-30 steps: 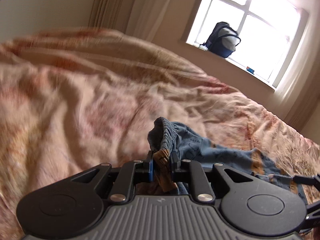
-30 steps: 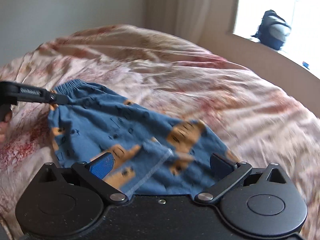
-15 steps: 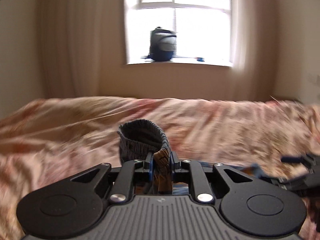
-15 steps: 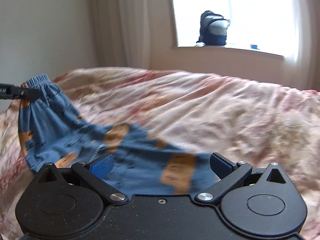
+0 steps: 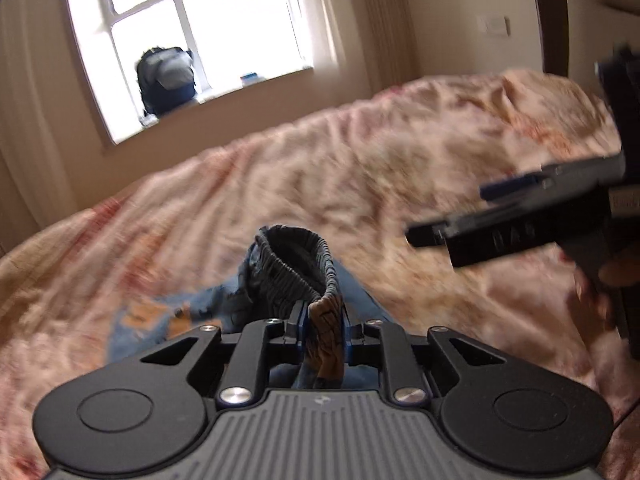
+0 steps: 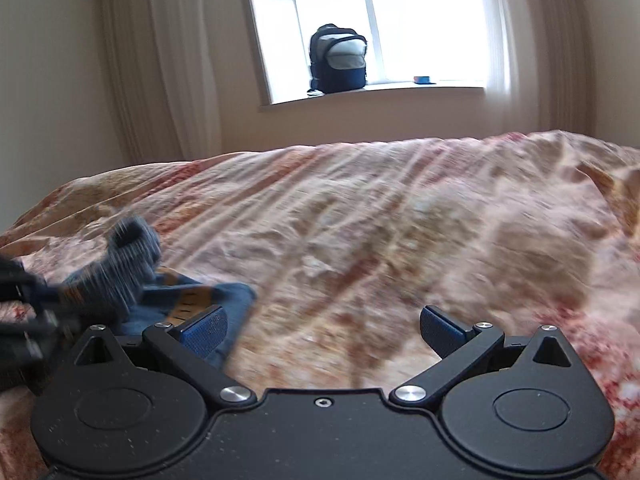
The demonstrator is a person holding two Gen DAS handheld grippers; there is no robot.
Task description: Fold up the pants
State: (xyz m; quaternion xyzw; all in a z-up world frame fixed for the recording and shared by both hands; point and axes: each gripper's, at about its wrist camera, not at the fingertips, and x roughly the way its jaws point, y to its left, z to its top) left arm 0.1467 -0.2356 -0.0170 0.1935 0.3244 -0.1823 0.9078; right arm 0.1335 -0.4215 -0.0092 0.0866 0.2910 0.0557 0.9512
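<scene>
**On the bed, the pants bunched in the left tongs**

On the bed (image 6: 360,220), under a crumpled pink and orange floral cover, the blue pants (image 5: 280,264) lay toward the left, a small garment with orange patches. In the left wrist view, their gathered elastic waistband curled up in a loop just ahead of the left tongs (image 5: 323,330). These tongs were nearly closed, with a fold of orange-printed cloth pinched between the blue pads. The rest of the pants spread down and to the left onto the bed cover, partly hidden behind the tongs' own body.

In the right wrist view, the same pants (image 6: 192,300) sat at the lower left, blurred by motion, beside the dark, smeared shape of the left tongs (image 6: 24,312), which was cut off by the frame edge. The right tongs (image 6: 322,330) stood wide apart. Nothing was gripped between them; the left pad overlapped the edge of the blue cloth, and whether it touched it could not be told, while the right pad hung over bare bed cover.

Farther back, a backpack (image 6: 338,58) stood on the windowsill (image 6: 400,90), with a small blue object (image 6: 422,79) to its right, too small to identify. At the right of the left wrist view, the right tongs (image 5: 460,216) jutted in, blurred and cut off by the frame edge.
</scene>
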